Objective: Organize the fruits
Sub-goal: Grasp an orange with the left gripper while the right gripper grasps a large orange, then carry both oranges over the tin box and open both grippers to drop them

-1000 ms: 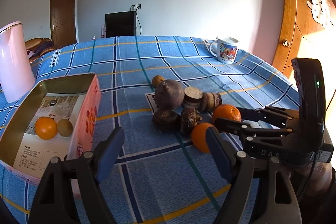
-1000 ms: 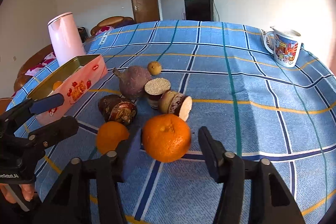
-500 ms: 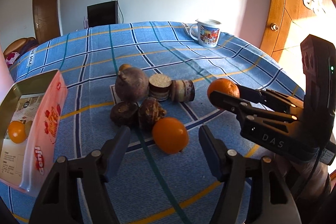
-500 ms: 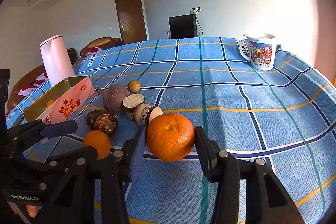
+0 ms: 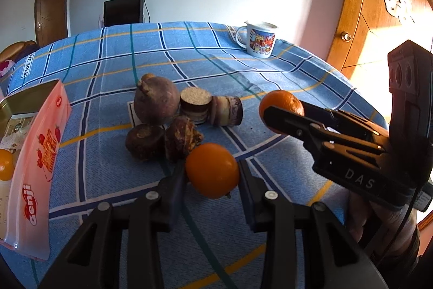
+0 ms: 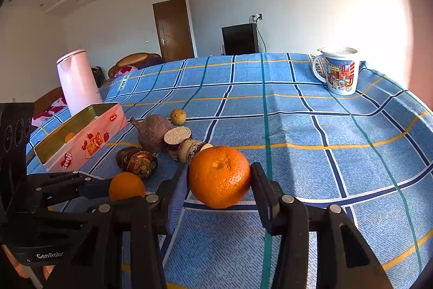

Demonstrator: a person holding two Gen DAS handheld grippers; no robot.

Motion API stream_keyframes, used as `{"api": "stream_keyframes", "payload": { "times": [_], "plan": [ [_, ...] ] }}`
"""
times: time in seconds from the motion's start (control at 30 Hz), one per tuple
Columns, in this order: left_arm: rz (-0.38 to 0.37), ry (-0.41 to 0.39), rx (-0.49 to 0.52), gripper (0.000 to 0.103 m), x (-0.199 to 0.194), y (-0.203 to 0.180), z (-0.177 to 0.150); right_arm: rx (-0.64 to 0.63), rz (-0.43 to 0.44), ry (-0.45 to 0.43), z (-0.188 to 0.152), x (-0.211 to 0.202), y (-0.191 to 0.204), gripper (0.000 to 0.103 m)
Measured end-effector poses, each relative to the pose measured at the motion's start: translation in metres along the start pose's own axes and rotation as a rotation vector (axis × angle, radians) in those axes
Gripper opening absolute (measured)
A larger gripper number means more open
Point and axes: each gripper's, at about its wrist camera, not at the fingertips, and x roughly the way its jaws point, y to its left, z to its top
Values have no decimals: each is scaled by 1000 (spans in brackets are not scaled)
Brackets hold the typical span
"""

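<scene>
- Left wrist view: our left gripper [image 5: 212, 178] has just been closing around a smooth orange [image 5: 212, 174] near the table's front edge; its pads now meet the fruit's sides.
- Our right gripper [image 6: 219, 182] clamps a dimpled tangerine [image 6: 219, 176], lifted clear of the blue checked cloth [image 6: 311, 126].
- We judge both fruits light, round and slightly soft, so grip across the widest middle.
- The pink tin [image 6: 81, 137] waits far left.

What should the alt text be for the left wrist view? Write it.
The left tool has just closed on a smooth orange over a blue checked cloth. At right, the right tool grips a second orange; brown roots lie behind, a pink tin at left.
</scene>
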Motion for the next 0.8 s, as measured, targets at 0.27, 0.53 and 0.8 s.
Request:
{"api": "stream_keyframes", "payload": {
  "times": [0.27,0.53,0.8],
  "plan": [
    [10,-75,18,39,-12,-1,-2,-4,24,-53,-2,-8,0,48],
    [37,-121,33,39,-20,-1,-4,-21,37,-98,-4,-14,2,48],
    [78,-169,55,39,-28,0,-3,-35,43,-134,-5,-19,4,48]
  ]
}}
